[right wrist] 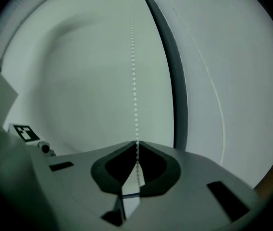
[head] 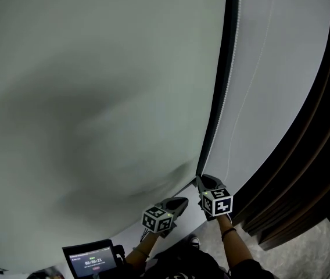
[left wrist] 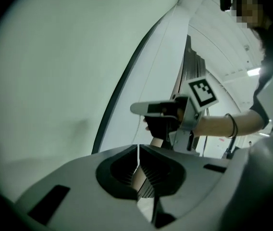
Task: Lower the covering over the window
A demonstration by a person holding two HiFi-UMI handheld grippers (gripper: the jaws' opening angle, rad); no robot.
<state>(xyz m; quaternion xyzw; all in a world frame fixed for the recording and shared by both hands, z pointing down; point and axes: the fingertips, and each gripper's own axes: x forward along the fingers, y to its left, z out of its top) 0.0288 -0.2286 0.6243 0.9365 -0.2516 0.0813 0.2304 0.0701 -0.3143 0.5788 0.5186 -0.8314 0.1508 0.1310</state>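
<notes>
Likely light and limp, the bead chain (right wrist: 133, 81) at frame centre is clamped by the right gripper (right wrist: 136, 144) fingers, while the left gripper (left wrist: 139, 150) fingers are together.

This is looking like an office or a similar institutional room rather than a home. A bare, pale painted wall (head: 95, 97) is filling most of the head view. Beside it a plain light roller blind (head: 275, 68) is hanging in a dark frame (head: 220, 97), with a white bead chain (right wrist: 134, 81) running down its edge. A grey speckled floor (head: 310, 254) is showing at the lower right. In the left gripper view a white panelled ceiling (left wrist: 223, 47) is stretching away, with a bright strip light (left wrist: 254, 71) glowing in it. A small screen (head: 90, 261) is displaying timer-like digits at the bottom of the head view
</notes>
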